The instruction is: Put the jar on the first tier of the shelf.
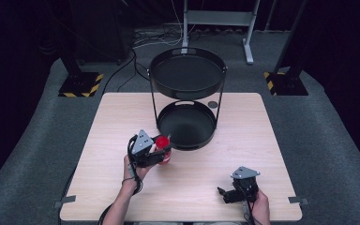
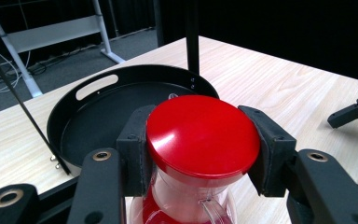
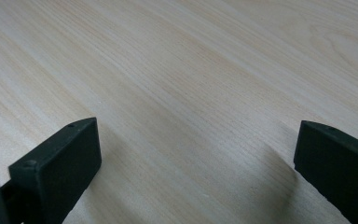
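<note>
A pale wooden table (image 1: pixel 122 122) stands on grey carpet in a dark room, with a black two-tier round tray stand (image 1: pixel 187 93) toward its twelve o'clock edge. The left gripper (image 1: pixel 161 150) has its jaws clamped on a clear pitcher with a red lid (image 2: pixel 203 133), held upright just beside the lower tray's (image 2: pixel 65 123) rim at about seven o'clock from it. The right gripper (image 1: pixel 225 194) sits near the table's five o'clock corner, jaws spread wide over bare wood, well apart from the pitcher.

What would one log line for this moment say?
left gripper: shut on red-lidded jar | right gripper: open, over table | lower tray: beside jar
</note>
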